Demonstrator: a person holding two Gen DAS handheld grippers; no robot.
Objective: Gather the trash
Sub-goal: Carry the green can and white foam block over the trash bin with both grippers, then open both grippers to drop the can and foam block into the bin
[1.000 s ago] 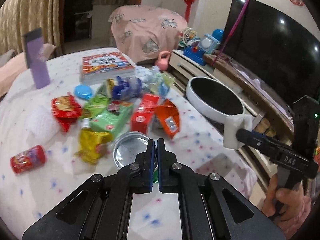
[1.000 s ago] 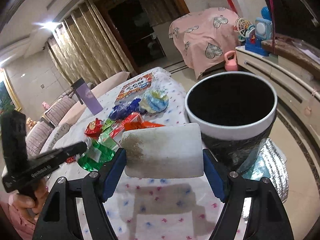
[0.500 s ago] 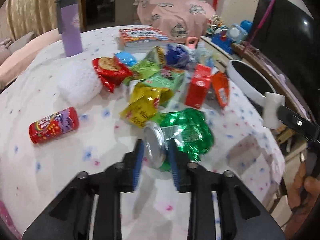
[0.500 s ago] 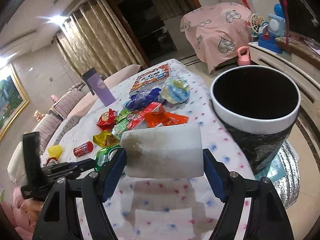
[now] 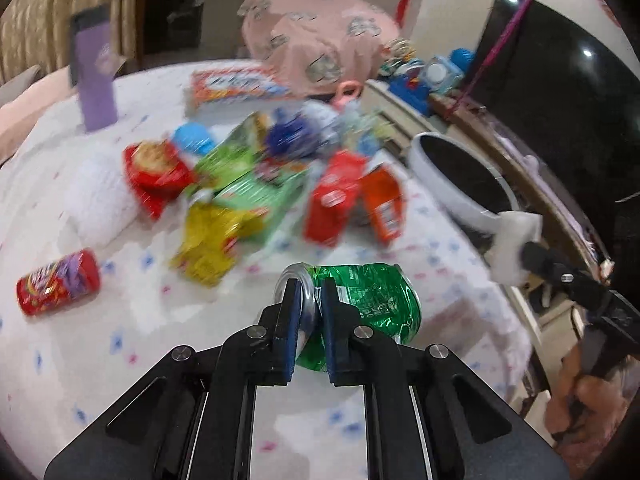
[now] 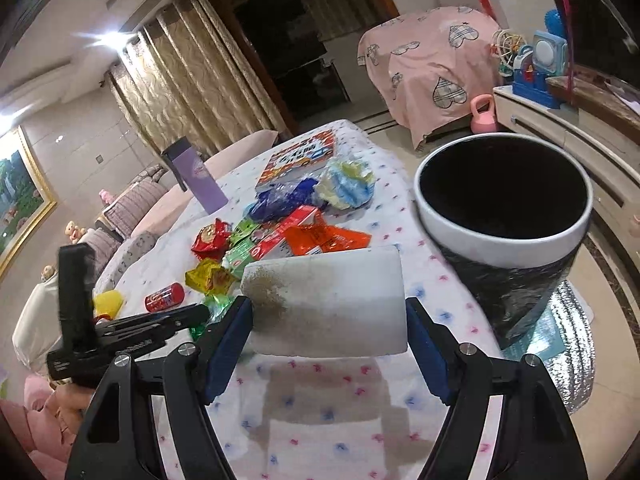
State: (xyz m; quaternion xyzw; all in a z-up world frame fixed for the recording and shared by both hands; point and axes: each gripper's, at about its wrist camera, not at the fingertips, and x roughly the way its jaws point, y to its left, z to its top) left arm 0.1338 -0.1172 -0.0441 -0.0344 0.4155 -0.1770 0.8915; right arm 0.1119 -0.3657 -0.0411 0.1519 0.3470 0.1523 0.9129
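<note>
My left gripper (image 5: pixel 307 286) is shut on the rim of a crushed green can (image 5: pixel 370 300) and holds it just above the white tablecloth (image 5: pixel 120 344). My right gripper (image 6: pixel 326 312) is shut on a white sponge (image 6: pixel 326 304) with a brown stain; it also shows in the left wrist view (image 5: pixel 514 246) beside the bin. The black bin with a white rim (image 6: pixel 504 216) stands at the table's right edge, open side up. A pile of snack wrappers and cartons (image 5: pixel 256 184) lies mid-table.
A red can (image 5: pixel 58 282) lies at the left. A purple bottle (image 5: pixel 94 76) and a book (image 5: pixel 236 88) stand at the far side. A white foam net (image 5: pixel 100 200) lies left of the pile. A TV (image 5: pixel 560 92) and cabinet are on the right.
My left gripper went from shut over the can to gripping its rim, and has drawn it nearer and slightly right. The right gripper keeps the sponge and has drifted little.
</note>
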